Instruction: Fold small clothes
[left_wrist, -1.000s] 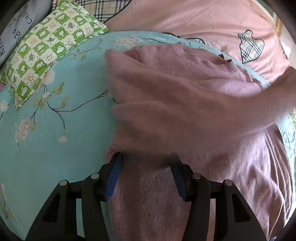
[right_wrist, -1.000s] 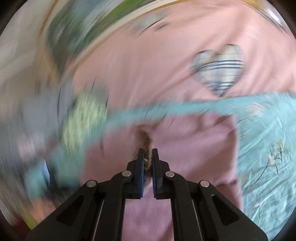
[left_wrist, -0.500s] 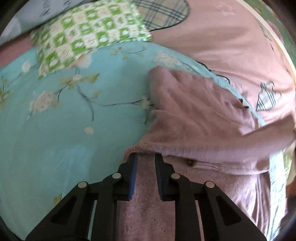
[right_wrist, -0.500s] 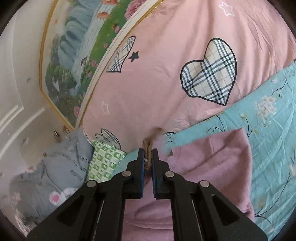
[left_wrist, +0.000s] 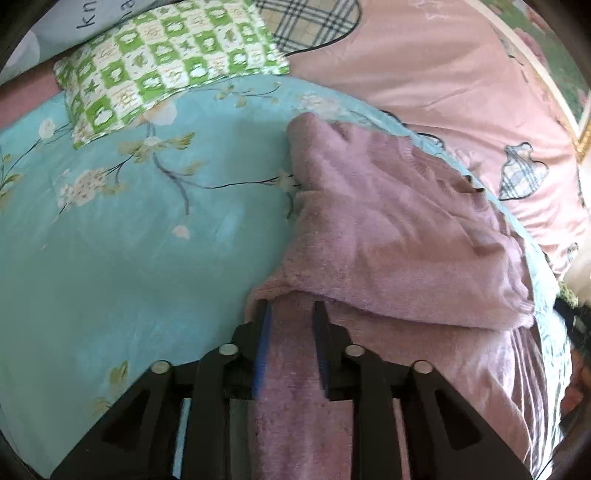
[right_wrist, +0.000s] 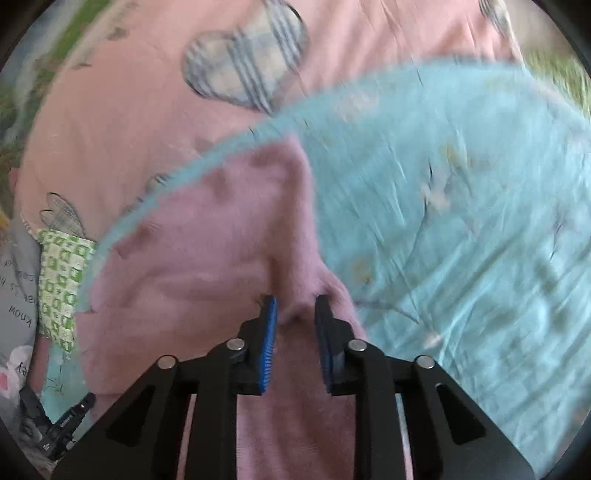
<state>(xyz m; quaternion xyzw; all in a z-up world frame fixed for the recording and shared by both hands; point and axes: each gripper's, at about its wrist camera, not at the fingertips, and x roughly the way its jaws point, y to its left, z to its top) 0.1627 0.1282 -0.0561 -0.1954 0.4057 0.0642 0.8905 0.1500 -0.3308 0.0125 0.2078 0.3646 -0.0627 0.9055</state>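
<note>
Lying on the turquoise floral sheet (left_wrist: 122, 258), the mauve knitted sweater (left_wrist: 388, 236) is partly folded — one fuzzy sleeve is laid across its body, and its ribbed neckline sits toward the far edge of the sheet. From my left side the sweater fills the right half of the view, with its near edge running down under my fingers.

My left gripper (left_wrist: 291, 314) sits at that near edge, where the folded sleeve overlaps the lower layer. Its jaws have just been opening a little; a strip of the knit lies between them, but I cannot tell whether the pads press on it.

My right gripper (right_wrist: 295, 306) is over the opposite side of the sweater, seen in a badly blurred picture. Its jaws have just been opening too, and now stand apart with a small ridge of pink knit rising in the gap — the pads look clear of it.

Beyond the sweater, a green-and-white checked pillow (left_wrist: 162, 62) rests on the far corner of the sheet. Behind it lies a grey cloth with printed letters (left_wrist: 74, 26). A pink bedcover with plaid hearts (left_wrist: 443, 74) spreads past the sheet's edge.
</note>
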